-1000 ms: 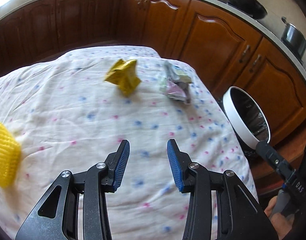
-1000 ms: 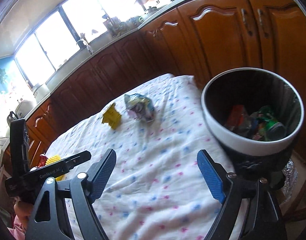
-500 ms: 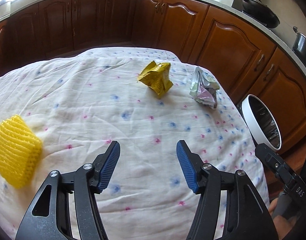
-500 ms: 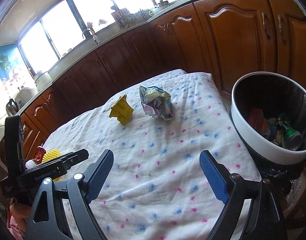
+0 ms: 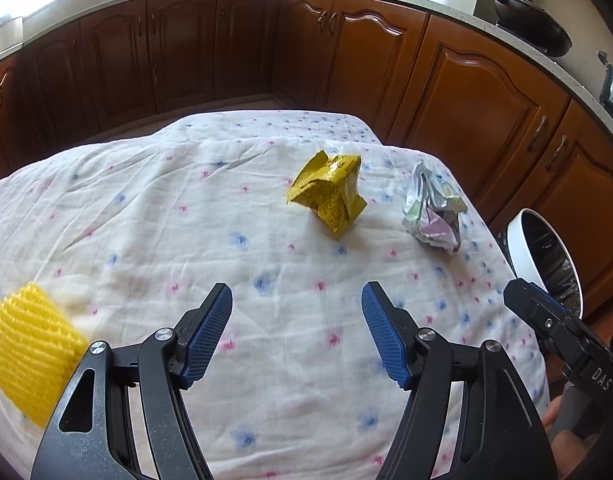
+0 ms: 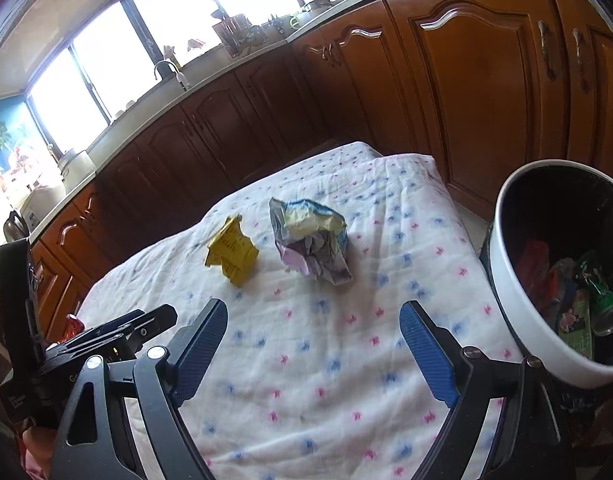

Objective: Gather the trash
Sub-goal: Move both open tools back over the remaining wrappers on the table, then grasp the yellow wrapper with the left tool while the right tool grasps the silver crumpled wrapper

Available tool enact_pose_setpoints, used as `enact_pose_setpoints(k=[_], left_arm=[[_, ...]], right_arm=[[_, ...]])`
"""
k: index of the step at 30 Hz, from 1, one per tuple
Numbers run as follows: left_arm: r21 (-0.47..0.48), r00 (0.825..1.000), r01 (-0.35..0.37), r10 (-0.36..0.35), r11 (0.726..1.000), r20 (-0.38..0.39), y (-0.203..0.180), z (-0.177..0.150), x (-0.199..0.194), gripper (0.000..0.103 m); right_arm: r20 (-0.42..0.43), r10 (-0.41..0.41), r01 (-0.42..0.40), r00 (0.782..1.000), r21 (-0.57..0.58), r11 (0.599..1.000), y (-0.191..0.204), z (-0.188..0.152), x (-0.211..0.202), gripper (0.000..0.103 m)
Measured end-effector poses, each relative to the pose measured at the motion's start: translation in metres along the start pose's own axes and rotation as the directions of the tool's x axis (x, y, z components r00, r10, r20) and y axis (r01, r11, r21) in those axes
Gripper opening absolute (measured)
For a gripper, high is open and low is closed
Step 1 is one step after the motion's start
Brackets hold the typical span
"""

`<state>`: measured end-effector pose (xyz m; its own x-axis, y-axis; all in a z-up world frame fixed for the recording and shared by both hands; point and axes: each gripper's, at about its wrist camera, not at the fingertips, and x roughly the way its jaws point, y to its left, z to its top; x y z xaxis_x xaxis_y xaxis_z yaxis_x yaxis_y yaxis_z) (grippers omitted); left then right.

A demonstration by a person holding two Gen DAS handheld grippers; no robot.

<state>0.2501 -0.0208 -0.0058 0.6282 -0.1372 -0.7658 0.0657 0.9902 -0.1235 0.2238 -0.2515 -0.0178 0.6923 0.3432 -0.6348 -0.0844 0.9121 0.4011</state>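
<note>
We hold our left gripper (image 5: 296, 336) above the near part of a table draped in a white floral cloth (image 5: 154, 216); its jaws are opening, and only cloth shows between the blue pads (image 5: 208, 334). Our right gripper (image 6: 312, 354) hangs over the same cloth with its jaws spread wide and empty.

Ahead of both grippers lie two pieces of trash. A crumpled yellow wrapper (image 5: 328, 194) sits toward the far middle of the table, and a crushed silver wrapper (image 5: 430, 216) with pale pink and blue print lies just beside it, nearer the table's right edge. The two are close together, but we cannot tell whether they touch. At the left edge of the left wrist view, a yellow foam net sleeve (image 5: 28, 354) rests on the cloth, well apart from the wrappers.

Off the table's right side stands a white-rimmed trash bin (image 6: 502, 280) with a dark liner, already holding several colourful wrappers. Brown wooden cabinets (image 6: 458, 92) run behind the table under a pale countertop.
</note>
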Motion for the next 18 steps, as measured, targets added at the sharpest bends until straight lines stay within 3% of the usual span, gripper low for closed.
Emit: enact_pose_setpoints(k=[7,15,18], left_arm=[[0.027,1.000,-0.016,0.016,1.000,0.025,-0.008,0.030,0.016,0.069],[0.063,0.997,-0.046,0.042,0.997,0.066,-0.020,0.059,0.041,0.069],[0.082,0.997,-0.031,0.025,0.996,0.070,-0.024,0.064,0.050,0.069]], right_arm=[[-0.006,-0.004,0.004,1.000,-0.020,1.000,0.002,0.025,0.026,0.085],[-0.047,0.005,-0.005,0.999,0.000,1.000,-0.003,0.034,0.057,0.066],[-0.069,0.010,-0.008,0.998,0.019,1.000,-0.009,0.035,0.066,0.053]])
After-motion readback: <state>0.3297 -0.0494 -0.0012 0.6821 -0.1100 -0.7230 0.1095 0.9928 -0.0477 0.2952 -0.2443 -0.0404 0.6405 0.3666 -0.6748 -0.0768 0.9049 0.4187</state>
